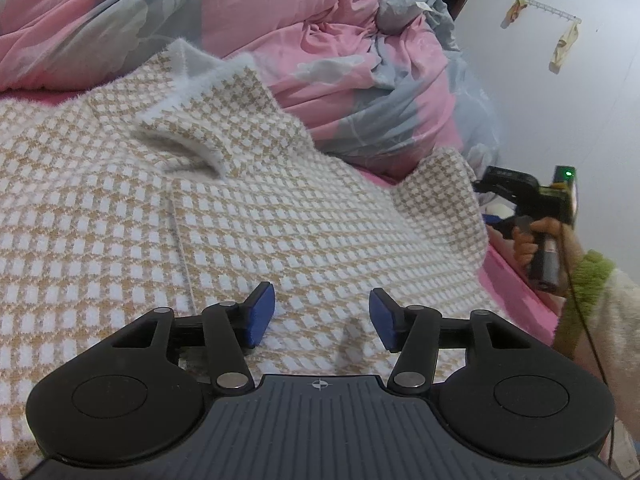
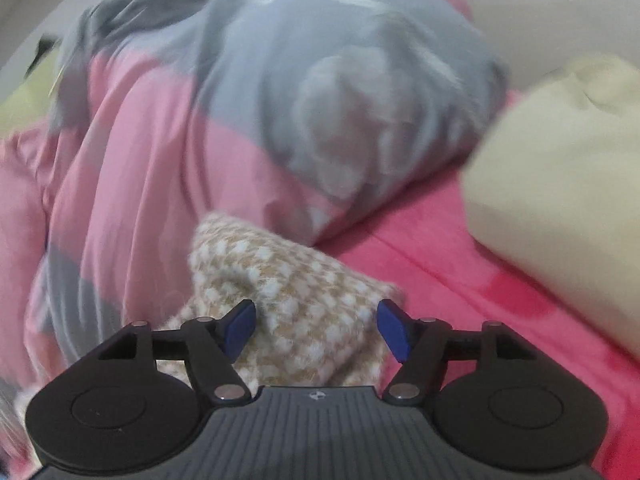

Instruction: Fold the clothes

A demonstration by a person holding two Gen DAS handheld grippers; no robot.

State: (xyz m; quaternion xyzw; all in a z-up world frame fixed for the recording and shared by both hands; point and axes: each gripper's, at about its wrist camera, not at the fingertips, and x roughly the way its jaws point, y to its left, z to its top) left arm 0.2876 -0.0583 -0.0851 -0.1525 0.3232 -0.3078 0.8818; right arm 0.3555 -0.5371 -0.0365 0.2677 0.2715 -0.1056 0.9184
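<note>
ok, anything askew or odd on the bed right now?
Yes. The checked sweater isn't lying flat: one sleeve end sticks up crumpled at the bed's edge, and a cuff curls over the body. Behind it the pink-grey duvet sits bunched in a heap. No damage visible.

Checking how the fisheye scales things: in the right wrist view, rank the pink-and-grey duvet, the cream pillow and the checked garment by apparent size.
1. pink-and-grey duvet
2. cream pillow
3. checked garment, though the claw hides part of it, so only its visible area ranks last.
</note>
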